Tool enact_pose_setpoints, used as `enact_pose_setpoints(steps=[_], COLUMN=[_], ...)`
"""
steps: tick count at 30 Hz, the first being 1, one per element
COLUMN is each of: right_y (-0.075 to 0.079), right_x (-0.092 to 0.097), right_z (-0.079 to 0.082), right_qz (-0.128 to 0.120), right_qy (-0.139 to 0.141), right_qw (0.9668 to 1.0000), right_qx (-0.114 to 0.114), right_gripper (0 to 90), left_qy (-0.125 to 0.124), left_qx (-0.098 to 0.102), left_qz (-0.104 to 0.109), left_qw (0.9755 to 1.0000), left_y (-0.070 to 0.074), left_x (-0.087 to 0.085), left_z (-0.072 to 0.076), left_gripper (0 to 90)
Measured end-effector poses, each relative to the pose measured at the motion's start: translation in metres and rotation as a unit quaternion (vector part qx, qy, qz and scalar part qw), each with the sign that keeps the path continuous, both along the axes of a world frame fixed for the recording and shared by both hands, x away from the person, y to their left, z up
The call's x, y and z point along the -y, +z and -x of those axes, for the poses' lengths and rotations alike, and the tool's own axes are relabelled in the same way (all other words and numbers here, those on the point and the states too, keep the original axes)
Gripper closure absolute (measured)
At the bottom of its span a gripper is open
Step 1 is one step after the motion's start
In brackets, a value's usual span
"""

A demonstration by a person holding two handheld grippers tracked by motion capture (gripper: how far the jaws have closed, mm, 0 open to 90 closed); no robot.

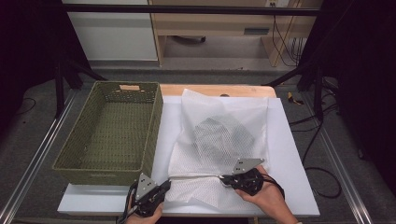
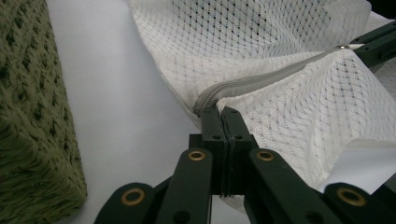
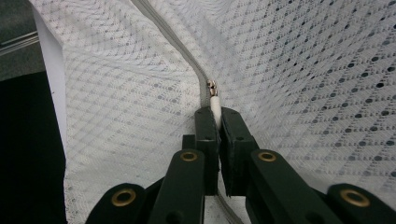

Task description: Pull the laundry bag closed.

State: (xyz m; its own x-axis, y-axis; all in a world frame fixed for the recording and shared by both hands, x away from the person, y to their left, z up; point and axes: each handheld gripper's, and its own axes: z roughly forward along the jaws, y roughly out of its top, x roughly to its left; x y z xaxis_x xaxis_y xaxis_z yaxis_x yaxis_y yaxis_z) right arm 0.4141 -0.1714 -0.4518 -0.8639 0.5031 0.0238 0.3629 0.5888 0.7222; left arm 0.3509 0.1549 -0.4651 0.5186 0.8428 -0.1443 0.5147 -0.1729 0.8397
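A white mesh laundry bag (image 1: 219,140) lies on the white table top (image 1: 289,154), with something dark showing faintly through its middle. A grey zipper (image 1: 196,177) runs along its near edge, pulled taut between my two grippers. My left gripper (image 1: 164,183) is shut on the bag's fabric at the zipper's end (image 2: 205,100), at the bag's near left corner. To the right, my right gripper (image 1: 225,179) is shut on the white zipper pull (image 3: 215,106), whose metal slider (image 3: 212,87) sits just past the jaws. The right gripper's jaws also show far off (image 2: 373,44).
An olive woven basket (image 1: 112,130) stands on the left part of the table, its side (image 2: 32,116) close beside my left gripper. White table surface lies to the right of the bag. Dark stands and cables (image 1: 322,140) flank the table on the floor.
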Motion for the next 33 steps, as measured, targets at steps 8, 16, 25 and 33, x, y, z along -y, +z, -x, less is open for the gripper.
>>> enact_pose_setpoints(steps=[8,16,25,33], right_y=[0.0,0.002,0.009,0.015], right_x=[-0.001,0.0,0.016,0.025], right_z=[0.002,0.004,0.005,0.007], right_qz=[-0.002,0.006,0.005,0.013], right_qy=[-0.006,-0.004,-0.014,-0.009], right_qw=[1.0,1.0,0.9999,0.9999], right_qx=[0.005,0.005,0.004,0.004], right_gripper=[86.9,87.0,87.0,87.0], left_qy=[0.0,0.005,0.003,0.002], left_qx=[0.001,0.003,0.003,0.003], left_qz=[-0.001,-0.008,-0.007,-0.01], left_qw=[1.0,1.0,1.0,0.9999], left_y=[0.0,0.001,0.001,0.001], left_x=[0.0,-0.001,0.0,0.0], left_z=[0.001,0.0,0.0,0.001], left_gripper=[89.7,89.7,89.8,89.8])
